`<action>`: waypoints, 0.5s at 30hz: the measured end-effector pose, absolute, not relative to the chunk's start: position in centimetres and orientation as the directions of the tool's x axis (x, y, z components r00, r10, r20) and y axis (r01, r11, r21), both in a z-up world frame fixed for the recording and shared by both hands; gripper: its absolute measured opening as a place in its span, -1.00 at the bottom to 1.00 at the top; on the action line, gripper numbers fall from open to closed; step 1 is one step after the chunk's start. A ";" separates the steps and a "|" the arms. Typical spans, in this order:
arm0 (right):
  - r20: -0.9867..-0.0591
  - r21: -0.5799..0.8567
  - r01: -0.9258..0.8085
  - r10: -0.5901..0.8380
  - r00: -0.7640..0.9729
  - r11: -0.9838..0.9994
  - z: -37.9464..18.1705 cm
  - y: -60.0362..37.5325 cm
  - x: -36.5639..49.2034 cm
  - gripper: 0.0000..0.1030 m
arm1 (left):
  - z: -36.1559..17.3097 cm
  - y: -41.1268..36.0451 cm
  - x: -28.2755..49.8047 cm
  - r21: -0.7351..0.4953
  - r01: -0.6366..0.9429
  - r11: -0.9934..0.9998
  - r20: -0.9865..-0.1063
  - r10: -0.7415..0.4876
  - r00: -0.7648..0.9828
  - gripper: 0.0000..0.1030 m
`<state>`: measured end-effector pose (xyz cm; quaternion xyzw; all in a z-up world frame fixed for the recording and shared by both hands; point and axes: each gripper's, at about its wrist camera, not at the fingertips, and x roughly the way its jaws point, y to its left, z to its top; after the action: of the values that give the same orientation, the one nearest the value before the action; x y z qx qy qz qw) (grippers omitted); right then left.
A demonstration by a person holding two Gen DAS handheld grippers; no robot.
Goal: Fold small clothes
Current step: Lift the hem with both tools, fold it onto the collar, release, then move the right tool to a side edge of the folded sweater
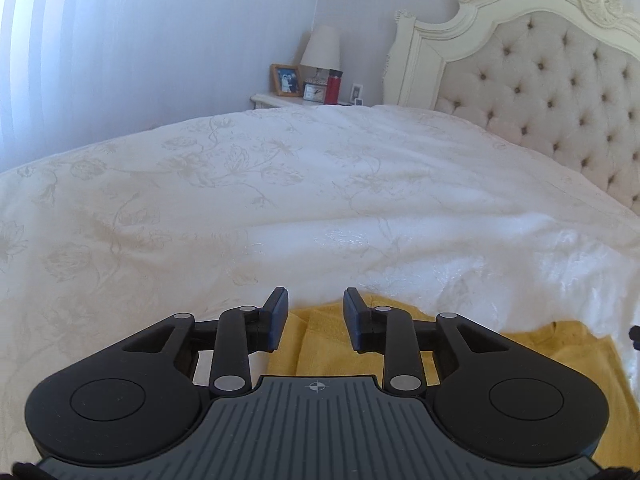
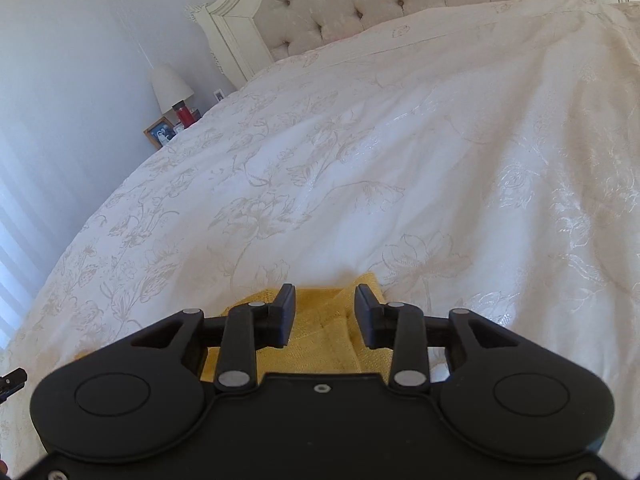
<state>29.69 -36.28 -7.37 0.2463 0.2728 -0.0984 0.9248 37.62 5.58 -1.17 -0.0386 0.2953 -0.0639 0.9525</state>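
A yellow knitted garment (image 1: 532, 356) lies flat on the white floral bedspread (image 1: 280, 200), mostly hidden under the gripper body. My left gripper (image 1: 316, 300) is open, its fingers above the garment's far edge, with nothing between them. In the right wrist view the same yellow garment (image 2: 324, 320) shows a fold or seam between the fingers. My right gripper (image 2: 325, 296) is open over its far edge and holds nothing.
A tufted cream headboard (image 1: 552, 92) stands at the back right. A nightstand (image 1: 276, 100) by the wall holds a lamp, a photo frame, a clock and a red bottle (image 1: 333, 86). The bedspread (image 2: 400, 160) stretches wide ahead of both grippers.
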 end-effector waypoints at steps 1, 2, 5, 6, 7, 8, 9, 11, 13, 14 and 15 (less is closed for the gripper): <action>-0.552 0.385 0.298 -0.041 0.833 0.873 -7.2 -35.9 29.4 -0.12 | -1.1 5.1 37.0 -0.092 0.123 0.988 -0.562 -0.154 0.813 -0.39; -0.557 0.366 0.279 -0.031 0.830 0.888 -7.1 -35.4 29.2 -0.12 | -1.2 4.6 36.4 -0.076 0.150 0.986 -0.570 -0.166 0.804 -0.39; -0.574 0.321 0.203 0.020 0.818 0.925 -7.0 -33.1 28.6 -0.12 | -2.1 2.5 34.4 -0.027 0.263 0.964 -0.604 -0.225 0.765 -0.39; -0.584 0.305 0.173 0.040 0.810 0.937 -7.1 -32.0 28.5 -0.12 | -2.5 1.8 33.5 -0.012 0.302 0.953 -0.615 -0.245 0.749 -0.39; -0.591 0.292 0.147 0.058 0.805 0.945 -7.1 -31.1 28.3 -0.12 | -2.9 1.2 32.6 0.003 0.337 0.941 -0.623 -0.262 0.737 -0.39; -0.596 0.281 0.116 0.079 0.799 0.953 -7.2 -30.1 28.1 -0.13 | -3.4 0.6 31.7 0.022 0.374 0.927 -0.629 -0.278 0.726 -0.39; -0.602 0.266 0.077 0.103 0.792 0.961 -7.2 -29.0 27.8 -0.12 | -3.9 0.0 30.8 0.047 0.407 0.912 -0.637 -0.286 0.716 -0.38; -0.614 0.219 0.006 0.133 0.778 0.976 -7.2 -26.8 27.5 -0.13 | -5.3 -0.7 29.3 0.106 0.454 0.884 -0.654 -0.282 0.702 -0.38; -0.628 0.164 -0.058 0.150 0.764 0.985 -7.3 -24.7 27.4 -0.13 | -6.9 -1.1 28.4 0.154 0.486 0.860 -0.697 -0.254 0.670 -0.38; -0.633 0.146 -0.081 0.156 0.759 0.986 -7.4 -23.9 27.5 -0.13 | -7.7 -1.0 28.1 0.160 0.487 0.859 -0.724 -0.233 0.649 -0.38; -0.638 0.127 -0.104 0.162 0.753 0.986 -7.6 -22.9 27.6 -0.13 | -8.3 -0.7 27.7 0.158 0.481 0.863 -0.735 -0.223 0.641 -0.37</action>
<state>27.61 -22.94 -7.61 0.0415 0.3443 0.0711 0.9352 27.75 -0.69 -8.27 0.1721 0.3748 -0.1977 0.8893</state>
